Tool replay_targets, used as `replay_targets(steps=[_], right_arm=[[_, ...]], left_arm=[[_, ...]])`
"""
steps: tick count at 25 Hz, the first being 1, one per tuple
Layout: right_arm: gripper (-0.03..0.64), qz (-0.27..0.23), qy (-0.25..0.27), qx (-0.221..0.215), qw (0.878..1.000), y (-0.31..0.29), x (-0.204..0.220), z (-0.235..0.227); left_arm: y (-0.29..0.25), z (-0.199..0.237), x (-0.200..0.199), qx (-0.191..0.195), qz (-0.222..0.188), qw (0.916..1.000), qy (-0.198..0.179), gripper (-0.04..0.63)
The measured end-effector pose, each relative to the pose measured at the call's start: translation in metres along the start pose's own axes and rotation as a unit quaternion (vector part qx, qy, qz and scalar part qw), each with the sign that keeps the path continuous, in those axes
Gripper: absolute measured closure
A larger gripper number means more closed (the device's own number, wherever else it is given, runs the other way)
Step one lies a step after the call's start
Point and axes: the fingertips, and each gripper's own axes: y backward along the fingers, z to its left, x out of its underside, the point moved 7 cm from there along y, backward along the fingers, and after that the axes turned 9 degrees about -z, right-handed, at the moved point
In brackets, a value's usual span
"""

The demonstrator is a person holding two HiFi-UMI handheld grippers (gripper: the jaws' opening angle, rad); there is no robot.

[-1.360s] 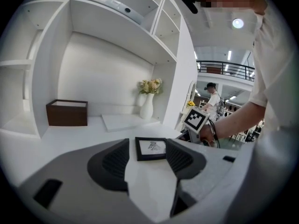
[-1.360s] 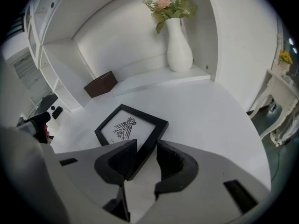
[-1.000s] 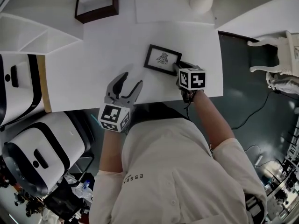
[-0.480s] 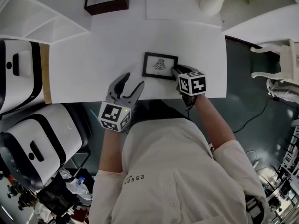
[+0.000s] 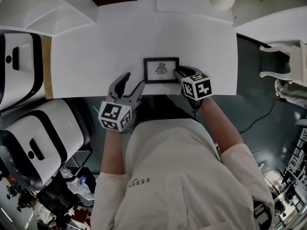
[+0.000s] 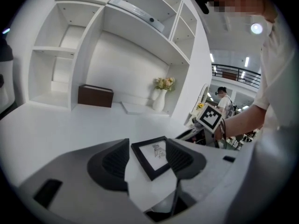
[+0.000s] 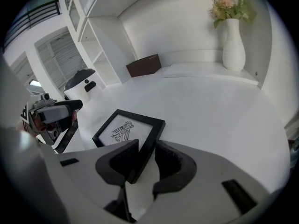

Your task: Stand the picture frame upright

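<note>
Under the picture frame [image 5: 161, 70], the white table [image 5: 96, 56] bears it flat, print up, close to the front edge, so a rim must be pinched before tipping. At the frame's right rim, the right gripper [image 5: 179, 73] straddles the moulding, jaws closing (not yet pinching, I judge). Left of the frame, the left gripper [image 5: 134, 79] hangs parted and empty, likely to steady it.

You wear a cream short-sleeved shirt [image 5: 182, 176] with small dark lettering; your grey left gripper [image 5: 133, 79] and right gripper [image 5: 178, 73] each carry a black-and-white marker cube [image 5: 115, 116].
</note>
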Motion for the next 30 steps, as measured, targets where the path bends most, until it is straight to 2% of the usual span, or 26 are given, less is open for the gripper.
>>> replay_targets(steps=[11, 14, 19, 24, 27, 30], right_arm=[[0.502, 0.013, 0.022, -0.009, 1.0, 0.001, 0.018, 0.039], [0.502, 0.016, 0.024, -0.003, 1.0, 0.003, 0.024, 0.048], [0.503, 0.018, 0.022, 0.003, 1.0, 0.006, 0.031, 0.061], [0.503, 0.02, 0.027, 0.005, 0.999, 0.009, 0.039, 0.07], [0.504, 0.017, 0.035, 0.007, 0.999, 0.009, 0.041, 0.072], [0.505, 0.016, 0.047, 0.007, 0.999, 0.009, 0.041, 0.074]], left_arm=[[0.033, 0.0, 0.036, -0.002, 0.031, 0.9995, 0.009, 0.353], [0.044, 0.001, 0.048, -0.004, 0.037, 0.9991, 0.021, 0.356], [0.059, 0.0, 0.067, 0.006, 0.04, 0.9956, 0.084, 0.37], [0.067, 0.0, 0.085, 0.012, 0.05, 0.9873, 0.15, 0.373], [0.067, 0.003, 0.096, 0.018, 0.053, 0.9765, 0.208, 0.376], [0.063, 0.003, 0.105, 0.03, 0.055, 0.9613, 0.268, 0.388]])
